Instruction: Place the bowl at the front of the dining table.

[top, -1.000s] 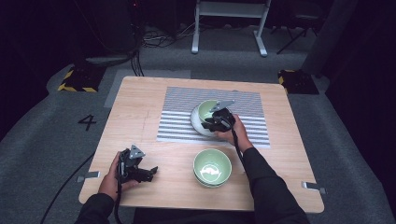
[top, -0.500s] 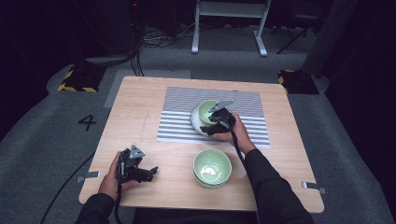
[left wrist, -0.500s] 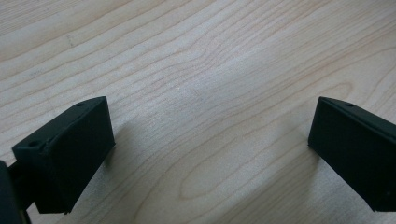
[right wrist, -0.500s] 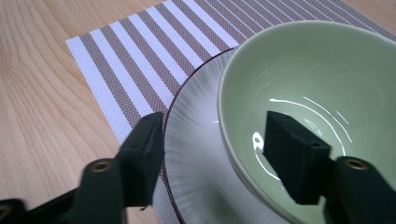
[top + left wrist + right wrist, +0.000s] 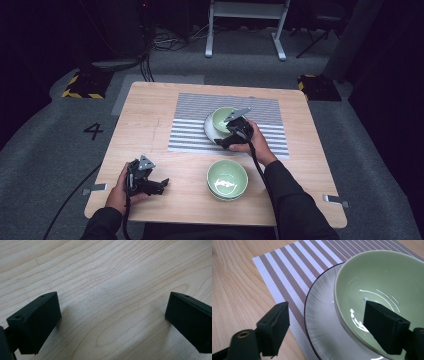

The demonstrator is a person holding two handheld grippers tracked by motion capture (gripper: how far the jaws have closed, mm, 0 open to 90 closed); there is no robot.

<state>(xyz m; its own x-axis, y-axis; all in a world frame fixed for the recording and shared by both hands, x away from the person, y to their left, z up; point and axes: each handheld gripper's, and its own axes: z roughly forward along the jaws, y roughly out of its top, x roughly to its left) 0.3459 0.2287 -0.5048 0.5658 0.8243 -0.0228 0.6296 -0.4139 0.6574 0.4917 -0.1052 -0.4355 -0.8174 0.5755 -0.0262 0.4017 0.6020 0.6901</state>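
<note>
Right gripper view, right gripper (image 5: pixel 322 327) just opening astride green bowl (image 5: pixel 384 290) rim, unheld, left gripper (image 5: pixel 110 322) wide, empty

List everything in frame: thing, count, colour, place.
Table: 1, light wood, centre of the grey floor.
Placemat: 1, brown and white stripes, far half of the table.
Plate: 1, white with dark rim, on the placemat.
Bowl on plate: 1, pale green, sits on the plate.
Stacked bowls: pale green, near edge of the table; count unclear.
Left gripper: black, open, low over bare wood at near left.
Right gripper: black, jaws just opened, astride the rim of the bowl on plate.
</note>
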